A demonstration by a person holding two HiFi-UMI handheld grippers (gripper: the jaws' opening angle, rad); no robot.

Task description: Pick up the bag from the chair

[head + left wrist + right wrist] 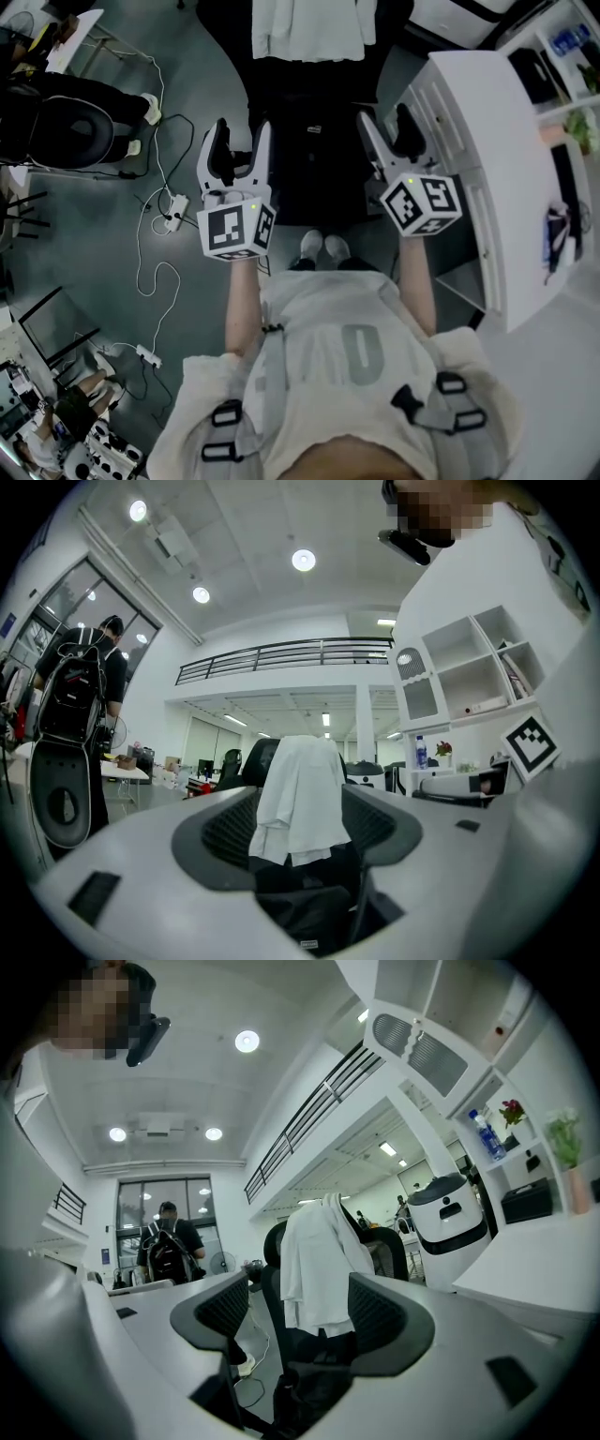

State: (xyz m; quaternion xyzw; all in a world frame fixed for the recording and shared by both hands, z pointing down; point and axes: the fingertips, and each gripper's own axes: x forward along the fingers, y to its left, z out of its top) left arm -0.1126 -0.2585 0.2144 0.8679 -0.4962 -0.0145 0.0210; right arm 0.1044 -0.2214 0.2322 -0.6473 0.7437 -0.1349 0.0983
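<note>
The left hand-held gripper (241, 141) and the right hand-held gripper (387, 131) are held side by side just in front of a black office chair (273, 1260), each with its jaws spread wide and nothing between them. The dark bag (305, 913) lies slumped on the chair's seat, below a white garment (298, 799) draped over the backrest, and neither gripper touches it. A white shelf unit (469, 112) stands close on the right, and a power strip (174, 210) with cables lies on the grey floor (187, 94) to the left.
</note>
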